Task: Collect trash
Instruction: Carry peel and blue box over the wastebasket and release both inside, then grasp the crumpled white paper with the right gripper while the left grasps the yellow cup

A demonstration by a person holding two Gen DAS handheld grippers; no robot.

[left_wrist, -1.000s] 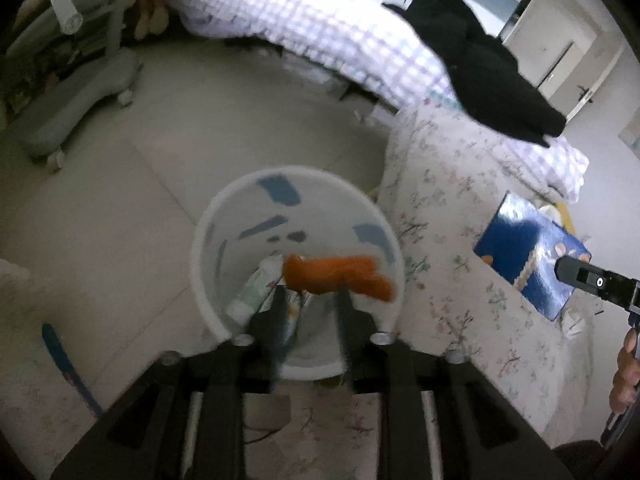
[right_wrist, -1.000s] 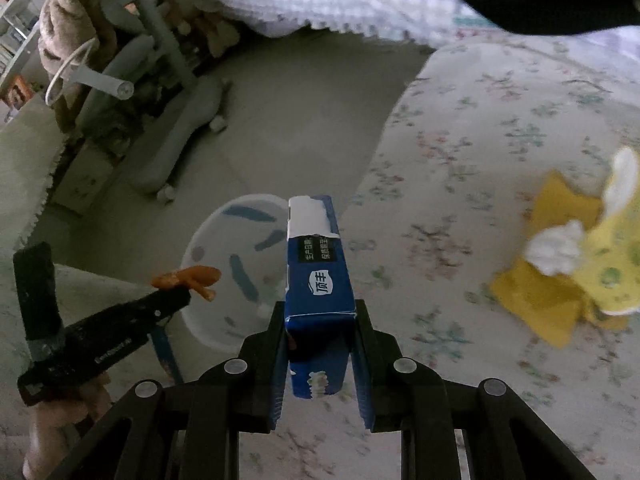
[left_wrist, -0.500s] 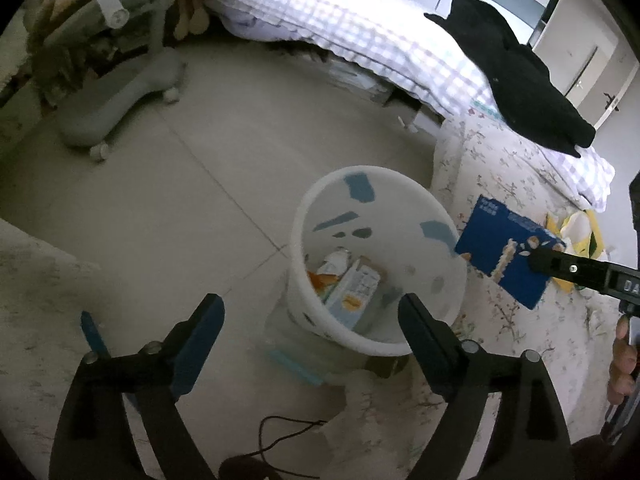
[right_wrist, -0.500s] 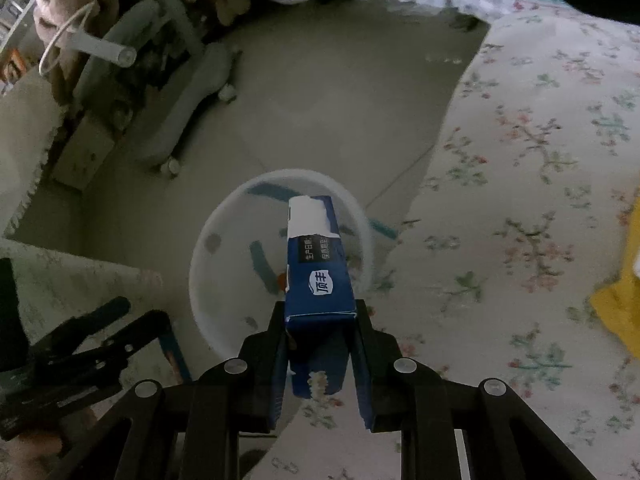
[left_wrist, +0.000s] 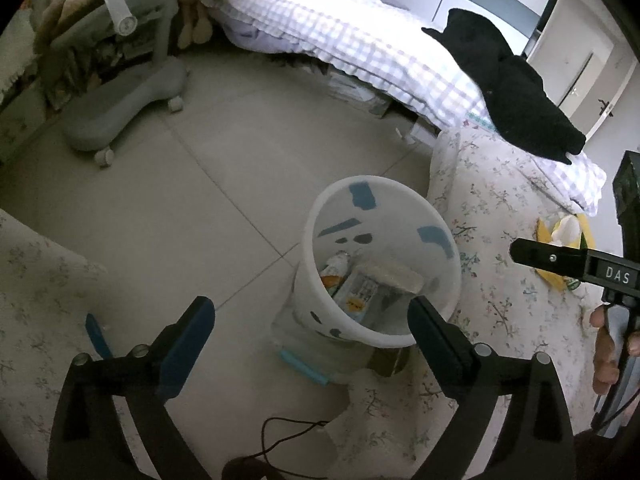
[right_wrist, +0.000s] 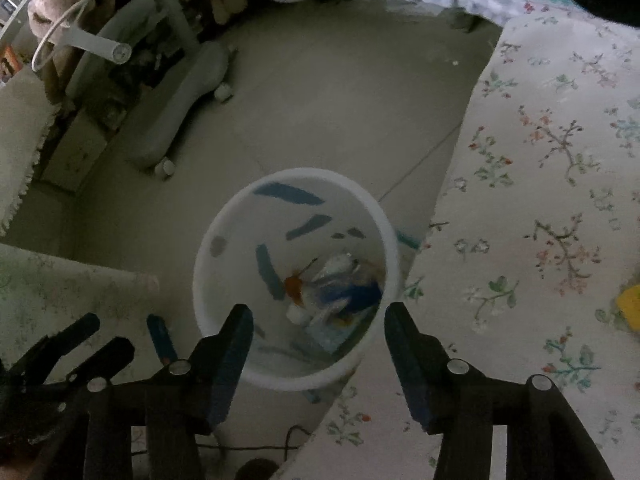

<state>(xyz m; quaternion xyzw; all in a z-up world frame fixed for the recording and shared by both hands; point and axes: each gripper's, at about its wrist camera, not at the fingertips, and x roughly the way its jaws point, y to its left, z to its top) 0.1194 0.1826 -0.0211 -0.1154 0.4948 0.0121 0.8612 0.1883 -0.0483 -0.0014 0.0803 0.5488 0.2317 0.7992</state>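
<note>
currently the trash i was carrying lies in the white bin (right_wrist: 224,240): a blue carton (right_wrist: 352,296), blurred, sits among an orange scrap (right_wrist: 294,286) and pale wrappers at the bottom. from the left wrist view i also see a small printed box (left_wrist: 362,294) and a light slab (left_wrist: 390,276) across the top of the heap. judged by look, all of it is light and thin; the carton is stiff enough to pinch across its narrow faces, the wrappers soft and likely to crumple.

my right gripper (right_wrist: 318,322) hangs directly over the bin mouth, jaws just opened, nothing between them. my left gripper (left_wrist: 310,312) stands spread wide beside the bin's near rim, jaws also just opened, empty.

remaining trash, in my judgement: a yellow wrapper with white tissue (left_wrist: 566,232) lying on the floral bedspread (right_wrist: 540,160), well apart from the bin. it looks flimsy; i would take it at the bunched middle so that paper and tissue come up together.

the bin stands on the tiled floor (left_wrist: 200,184), touching the bedspread's hanging edge.
</note>
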